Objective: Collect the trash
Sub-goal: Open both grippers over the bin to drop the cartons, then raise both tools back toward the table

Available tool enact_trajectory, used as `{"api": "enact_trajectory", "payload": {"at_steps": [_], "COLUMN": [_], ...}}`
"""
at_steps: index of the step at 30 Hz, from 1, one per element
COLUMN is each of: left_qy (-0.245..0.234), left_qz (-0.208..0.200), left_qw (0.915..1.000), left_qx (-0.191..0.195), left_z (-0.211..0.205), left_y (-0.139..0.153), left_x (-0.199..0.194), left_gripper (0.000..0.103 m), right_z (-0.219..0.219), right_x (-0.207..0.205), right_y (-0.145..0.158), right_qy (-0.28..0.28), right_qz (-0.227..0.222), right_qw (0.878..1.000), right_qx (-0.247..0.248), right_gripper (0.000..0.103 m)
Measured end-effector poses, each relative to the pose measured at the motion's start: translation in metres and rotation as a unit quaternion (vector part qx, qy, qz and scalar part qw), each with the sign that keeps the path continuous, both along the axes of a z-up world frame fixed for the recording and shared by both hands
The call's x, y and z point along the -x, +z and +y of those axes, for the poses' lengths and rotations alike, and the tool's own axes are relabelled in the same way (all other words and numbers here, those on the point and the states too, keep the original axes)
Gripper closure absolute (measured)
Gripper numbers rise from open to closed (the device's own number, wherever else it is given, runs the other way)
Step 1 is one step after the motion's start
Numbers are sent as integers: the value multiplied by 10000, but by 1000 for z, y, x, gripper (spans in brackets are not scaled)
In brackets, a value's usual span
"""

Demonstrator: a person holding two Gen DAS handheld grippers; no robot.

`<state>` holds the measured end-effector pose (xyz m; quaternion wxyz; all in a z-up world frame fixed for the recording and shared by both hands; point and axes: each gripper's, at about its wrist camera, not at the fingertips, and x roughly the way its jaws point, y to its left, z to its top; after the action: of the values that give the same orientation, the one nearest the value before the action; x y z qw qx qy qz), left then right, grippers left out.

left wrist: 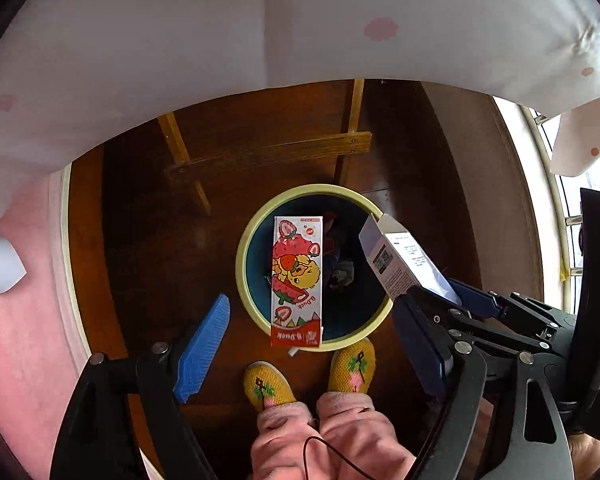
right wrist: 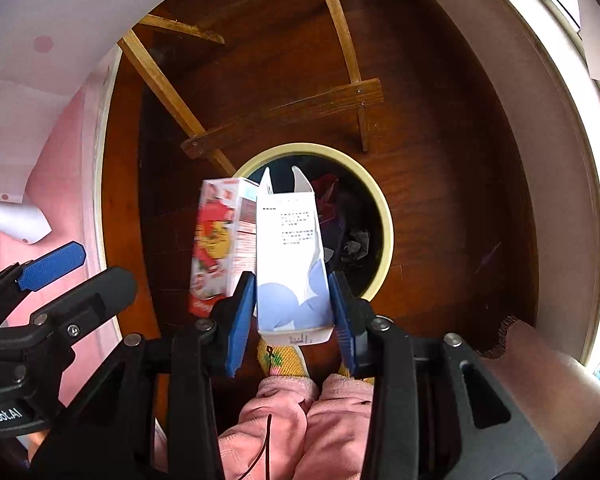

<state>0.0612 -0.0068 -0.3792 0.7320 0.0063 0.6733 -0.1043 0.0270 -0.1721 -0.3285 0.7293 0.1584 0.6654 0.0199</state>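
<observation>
dark wood floor below me, bin (left wrist: 242, 264) on it; my left gripper (left wrist: 300, 344) gapes apart above the strawberry carton (left wrist: 297, 280), right gripper (right wrist: 294, 312) clamps the white carton (right wrist: 290, 248).

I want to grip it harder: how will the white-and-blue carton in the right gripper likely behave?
The white-and-blue cardboard carton probably crushes easily: its top flaps stand open, so it looks empty and light. The right gripper holds only its lower end, so it might pivot. Its flat sides suggest it won't roll.
</observation>
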Motion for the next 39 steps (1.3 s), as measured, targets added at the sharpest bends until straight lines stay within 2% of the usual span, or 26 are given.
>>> {"api": "enact_trajectory", "payload": {"at_steps": [2,10,19,23,30,39], "left_qy": [68,165,221,217,-40,-558], "left_qz": [-11,-276,-511,-659,-1144,-1837], "left_qw": [10000,9994,9981,9973,9930,9814], "left_qx": [-46,-131,-259,-255,-285,-42], "left_z": [5,16,18,22,28,44], "left_y": [0,23,70,107,189,304], "left_x": [-2,-7,-2,2,7,2], "left_gripper": [15,15,15,15,15,15], "right_z": [-1,-4,-6,-4,8,25], "right_x": [-3,-3,-2,1,13,30], "right_y": [1,21,55,85,157,261], "right_qy": [-33,31,-98,-113,-28,-245], "right_qz": [-41,-177,-234,-305,-500,-993], "right_qw": [10000,9997,9995,9992,9983,9940], "right_qx": [24,143,198,221,295,379], "right_gripper": [46,45,42,41,40,40]}}
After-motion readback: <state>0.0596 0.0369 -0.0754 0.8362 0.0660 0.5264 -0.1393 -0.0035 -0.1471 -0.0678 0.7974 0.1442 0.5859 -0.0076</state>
